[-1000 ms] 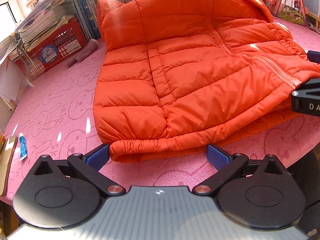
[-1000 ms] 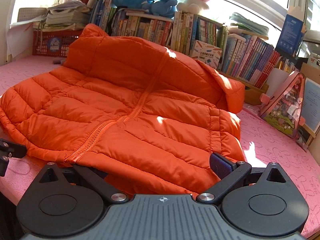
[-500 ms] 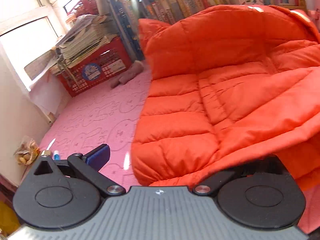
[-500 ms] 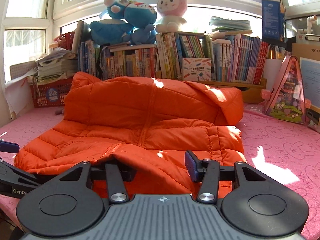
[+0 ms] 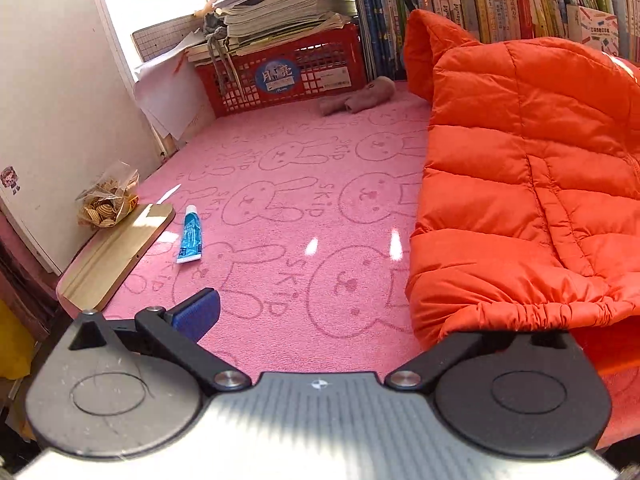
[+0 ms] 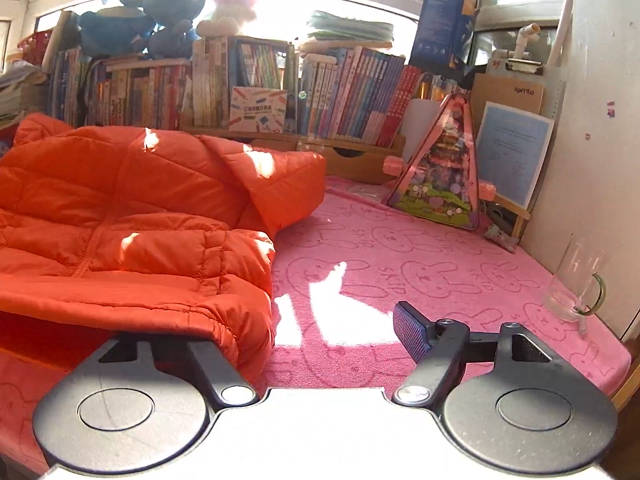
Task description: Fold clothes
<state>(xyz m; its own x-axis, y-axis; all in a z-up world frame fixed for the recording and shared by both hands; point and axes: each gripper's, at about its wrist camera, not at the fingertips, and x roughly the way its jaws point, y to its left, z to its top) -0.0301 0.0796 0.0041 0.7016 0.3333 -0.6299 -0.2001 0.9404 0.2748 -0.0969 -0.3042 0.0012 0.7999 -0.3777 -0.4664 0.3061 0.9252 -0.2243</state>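
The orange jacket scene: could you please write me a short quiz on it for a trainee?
1. True or false: the blue tube lies on top of the orange jacket.
2. In the right wrist view, what stands on the pink mat near the right wall? A) a glass mug B) a kettle C) a flower vase
3. Missing word: the left tool and the right tool each have one finger hidden under the jacket's hem, and both are ____ (open or shut).

Key: 1 false, it lies on the mat; 2 A; 3 open.
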